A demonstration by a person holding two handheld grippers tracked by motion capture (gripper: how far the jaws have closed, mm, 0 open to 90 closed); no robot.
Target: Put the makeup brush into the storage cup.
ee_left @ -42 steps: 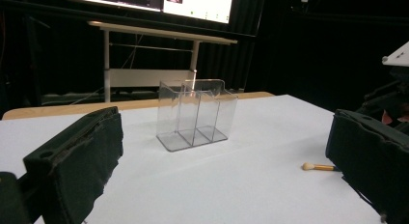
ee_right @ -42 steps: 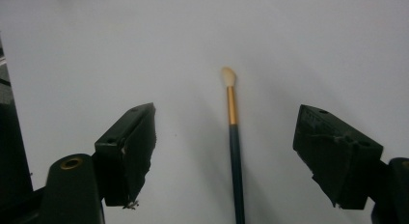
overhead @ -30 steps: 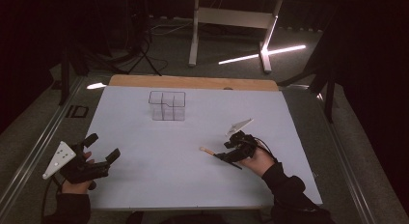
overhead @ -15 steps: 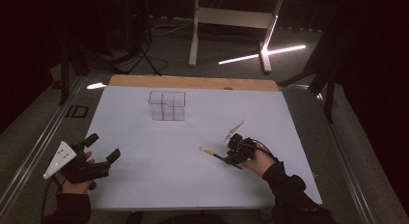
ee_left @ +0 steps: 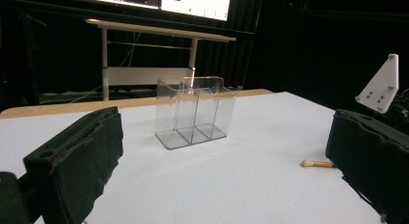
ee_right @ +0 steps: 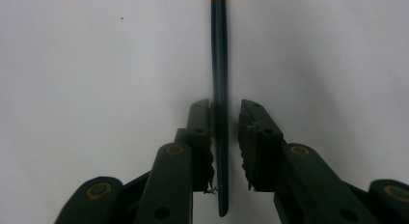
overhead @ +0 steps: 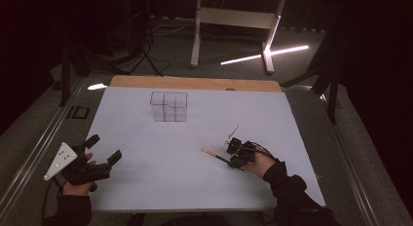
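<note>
Brush point(ee_right: 219, 89) flat on the mat, well short of the clear organizer point(overhead: 168, 106) — right gripper point(ee_right: 224, 119) straddling its dark handle, jaws nearly closed, grip looks unfinished — left gripper point(overhead: 103, 150) idles spread wide.

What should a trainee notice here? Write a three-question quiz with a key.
1. True or false: the left tongs hold the makeup brush.
2. Where does the brush lie? A) inside the clear organizer; B) on the white table; C) on the floor.
3. Fill in: the right tongs straddle the brush's dark ____.

Key: 1 false, the left tongs are open and apart from the brush; 2 B; 3 handle.
</note>
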